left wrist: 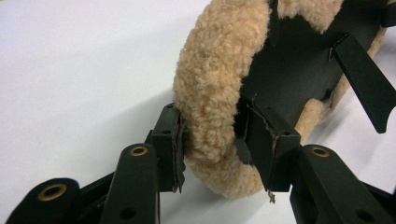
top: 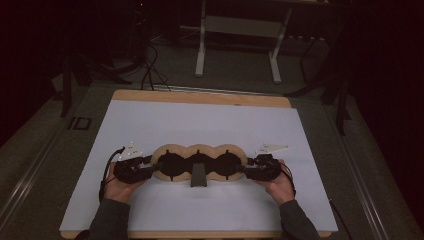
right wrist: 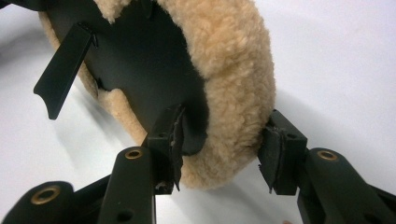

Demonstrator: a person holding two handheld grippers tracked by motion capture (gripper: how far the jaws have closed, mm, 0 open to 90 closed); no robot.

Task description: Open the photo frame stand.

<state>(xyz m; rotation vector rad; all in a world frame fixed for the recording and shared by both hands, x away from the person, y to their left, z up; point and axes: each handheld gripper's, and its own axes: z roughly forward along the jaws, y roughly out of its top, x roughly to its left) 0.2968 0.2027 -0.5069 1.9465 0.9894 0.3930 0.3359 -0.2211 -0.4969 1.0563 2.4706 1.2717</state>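
Now, starting at my left: my left gripper (top: 145, 165) sits at the left end of the fleece-trimmed pad (top: 199, 162), a long piece of three joined round lobes with a tan woolly rim and black flat centres, lying across the near middle of the white table (top: 210, 120). In the left gripper view the jaws straddle the plump fleece rim (left wrist: 215, 116): one pad touches the outer pile, the other sits against the black inner panel (left wrist: 289, 70). They look set on the rim, though I cannot be sure how hard they press.

At the middle lobe a stiff black strap (top: 198, 176) sticks out toward me and rests on the table.

On the right, my right gripper (top: 248, 169) meets the other end the same way. In the right gripper view one jaw lies against the black panel (right wrist: 140, 65), while the outer pad stands just clear of the fleece (right wrist: 233, 70), so this side is open around the rim, not clamped.

I judge the piece light and soft at the edge, with a somewhat stiffer flat core. The pile will squash and may slip, so the best hold is across rim and panel together, at both ends, lifted evenly so the middle does not sag.
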